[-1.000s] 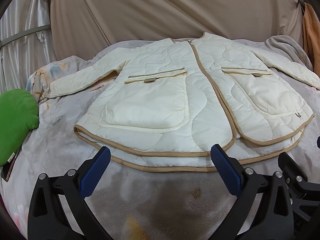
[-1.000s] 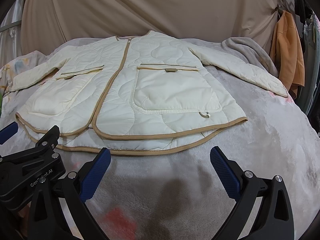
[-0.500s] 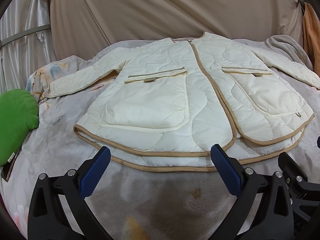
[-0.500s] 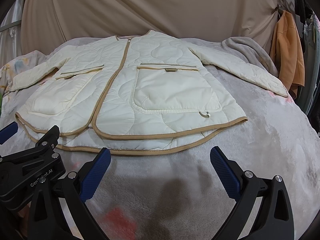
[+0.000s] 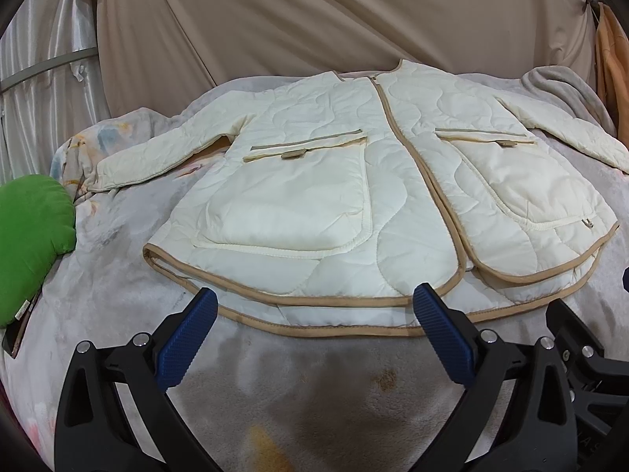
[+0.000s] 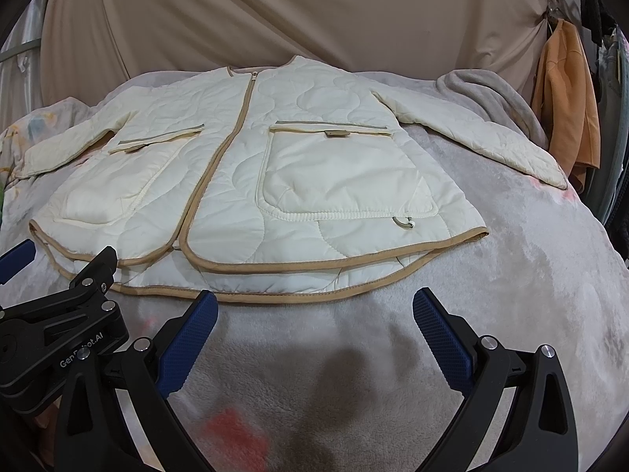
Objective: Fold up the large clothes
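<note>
- Your quilted cream jacket [image 5: 354,181] lies front-up and spread flat on the grey fleece blanket [image 5: 322,385], zipped closed, collar away from you and the tan-bound hem [image 6: 314,295] nearest you
- Both sleeves are out to the sides: the left sleeve [image 5: 157,153] angles down toward the green cushion [image 5: 31,236], the right sleeve [image 6: 483,141] runs out toward the hanging orange garment [image 6: 566,94]
- Nothing has shifted over the last second: the jacket has the same lie and the same creases, and neither tool has closed on it, so I judge no fold has begun
- Your left gripper [image 5: 314,334] hovers just short of the hem, fingers wide apart and empty, blue pads [image 5: 188,338] over bare blanket
- Your right gripper [image 6: 314,334] sits beside it in the same pose, fingers apart, nothing between them, also just short of the hem
- That stillness reads as a pause before the first grasp; the sleeves look like the natural first step, each to be brought in across the body
- Padded fabric of this kind will probably spring back, so expect to press each fold down
</note>
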Motion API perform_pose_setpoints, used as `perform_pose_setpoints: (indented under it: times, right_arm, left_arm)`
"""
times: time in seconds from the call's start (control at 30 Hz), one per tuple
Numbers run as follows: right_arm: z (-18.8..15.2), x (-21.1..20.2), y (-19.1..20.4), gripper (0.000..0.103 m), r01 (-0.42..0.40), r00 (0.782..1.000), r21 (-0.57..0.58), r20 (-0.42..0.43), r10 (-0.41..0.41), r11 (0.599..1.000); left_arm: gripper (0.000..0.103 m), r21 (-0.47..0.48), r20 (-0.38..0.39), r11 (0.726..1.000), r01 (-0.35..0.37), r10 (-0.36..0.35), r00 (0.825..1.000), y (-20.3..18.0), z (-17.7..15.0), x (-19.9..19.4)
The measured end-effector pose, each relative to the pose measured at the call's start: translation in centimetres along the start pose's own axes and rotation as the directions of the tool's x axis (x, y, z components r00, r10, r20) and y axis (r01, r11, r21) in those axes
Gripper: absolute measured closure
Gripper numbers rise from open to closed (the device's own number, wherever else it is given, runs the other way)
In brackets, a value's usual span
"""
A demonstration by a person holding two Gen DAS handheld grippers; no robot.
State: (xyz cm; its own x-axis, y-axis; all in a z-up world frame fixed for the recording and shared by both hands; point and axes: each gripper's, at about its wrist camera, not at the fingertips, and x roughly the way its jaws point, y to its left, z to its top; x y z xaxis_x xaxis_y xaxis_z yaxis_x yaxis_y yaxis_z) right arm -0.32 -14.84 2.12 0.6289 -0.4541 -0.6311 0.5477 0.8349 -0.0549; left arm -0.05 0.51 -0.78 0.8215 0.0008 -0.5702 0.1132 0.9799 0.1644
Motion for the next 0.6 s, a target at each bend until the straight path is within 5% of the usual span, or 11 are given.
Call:
perform_pose_setpoints:
  times: [0.47,0.6]
  right_arm:
    - [0.1,0.1,0.0,0.005,-0.009,1.0,-0.002,-0.017,0.009,1.0]
    - [1.5,0.5,-3.0,0.008,-0.091,0.993,0.034,-0.079,0.093,0.995]
  left_arm:
    - [0.005,0.002,-0.014,1.0,0.005,-0.005,1.0,-0.2,0.1,0.2]
    - [0.005,-0.032,-0.031,0.994,0.107,-0.108,0.994,1.1,0.0,0.0]
